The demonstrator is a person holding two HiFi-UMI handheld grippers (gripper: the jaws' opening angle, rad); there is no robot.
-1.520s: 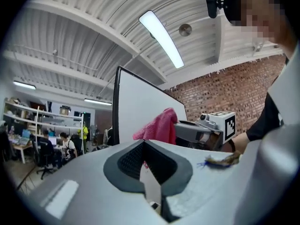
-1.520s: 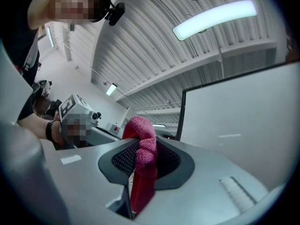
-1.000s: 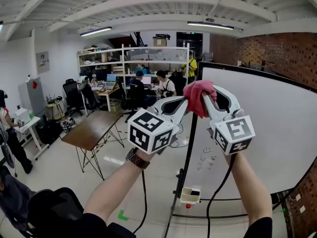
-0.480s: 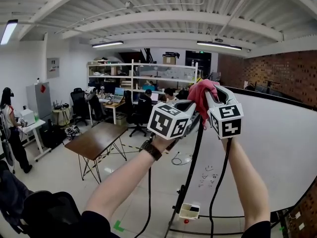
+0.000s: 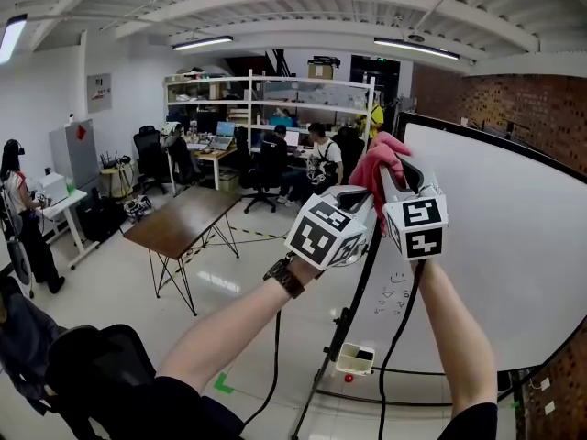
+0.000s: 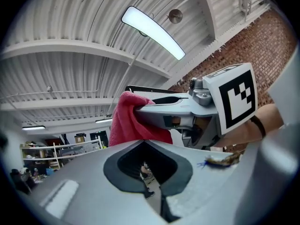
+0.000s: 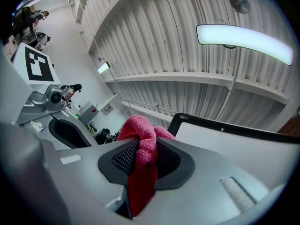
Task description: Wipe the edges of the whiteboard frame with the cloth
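Observation:
A pink cloth (image 5: 379,165) is bunched in my right gripper (image 5: 389,170), whose jaws are shut on it. The right gripper view shows the cloth (image 7: 143,146) hanging out between the jaws, just short of the upper left corner of the whiteboard frame (image 7: 220,129). That black frame (image 5: 369,262) borders the white board (image 5: 500,246) on the right. My left gripper (image 5: 360,198) is raised beside the right one, jaws shut with nothing between them. The left gripper view shows the cloth (image 6: 124,122) and the right gripper (image 6: 140,109) close ahead. I cannot tell whether cloth and frame touch.
A brown trestle table (image 5: 183,220) stands on the floor at left. Behind it are desks with seated people (image 5: 275,154) and white shelving (image 5: 266,94). A person (image 5: 18,204) stands at the far left. A small white box (image 5: 354,359) sits by the board's foot. Cables hang from both grippers.
The two grippers have drawn closer together, and the head view has swung a little. The cloth has stayed clamped in the right gripper near the frame's upper left corner.

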